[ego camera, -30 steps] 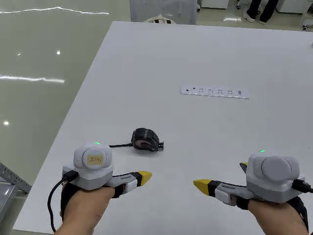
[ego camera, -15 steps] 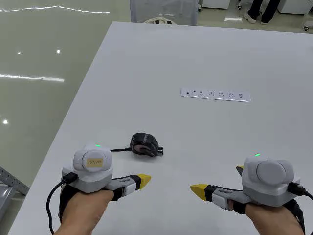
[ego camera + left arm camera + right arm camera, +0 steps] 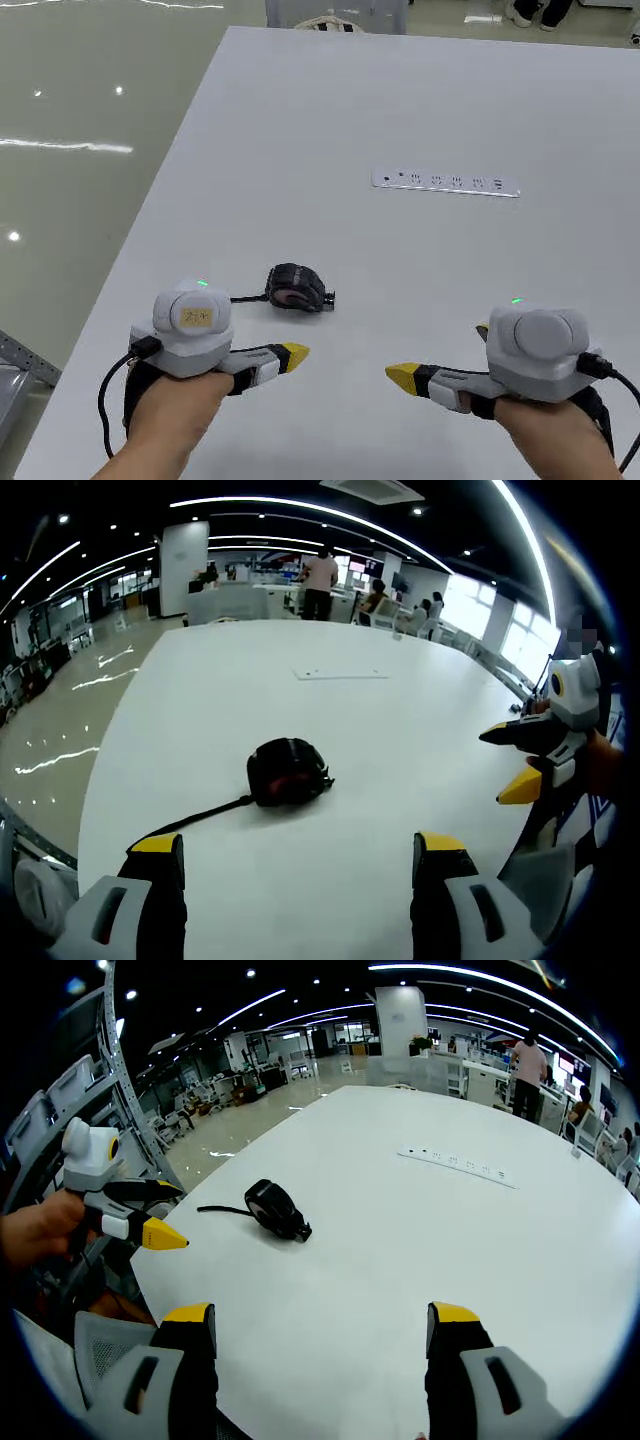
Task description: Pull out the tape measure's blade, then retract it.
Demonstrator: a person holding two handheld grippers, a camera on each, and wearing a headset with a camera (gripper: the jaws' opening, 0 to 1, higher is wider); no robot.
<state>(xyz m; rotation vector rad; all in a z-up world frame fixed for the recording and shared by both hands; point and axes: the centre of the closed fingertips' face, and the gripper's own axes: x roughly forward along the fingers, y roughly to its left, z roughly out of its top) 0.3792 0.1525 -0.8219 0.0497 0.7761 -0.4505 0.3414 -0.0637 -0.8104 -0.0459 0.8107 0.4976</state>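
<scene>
Left gripper view is showing my left hand-held gripper [image 3: 298, 845] standing wide, its two yellow-tipped jaws well apart and gripping nothing above the white tabletop [image 3: 400, 720]. My right hand-held gripper [image 3: 320, 1312] is doing the same in the right gripper view (jaws spread wide, nothing between them). In the head view my left hand [image 3: 175, 410] and right hand [image 3: 545, 440] are holding the two low over the near part of the tabletop. The yellow tips are pointing inward toward each other, with a bare stretch of white between them.

Just beyond the left hand-held gripper, the tape measure [image 3: 296, 287] is lying on the tabletop. It is a dark, rounded case, touching neither hand-held gripper and sitting nearer the left one than the right. A thin black strap [image 3: 195, 820] is trailing from it toward the left edge of the tabletop.

Farther out and over to the right, well apart from the tape measure, a white power strip [image 3: 446, 183] is lying flat. Past the left edge a glossy floor [image 3: 80, 150] is reflecting ceiling lights. Beyond the far end, in the left gripper view, a person [image 3: 321, 572] is standing among desks.
</scene>
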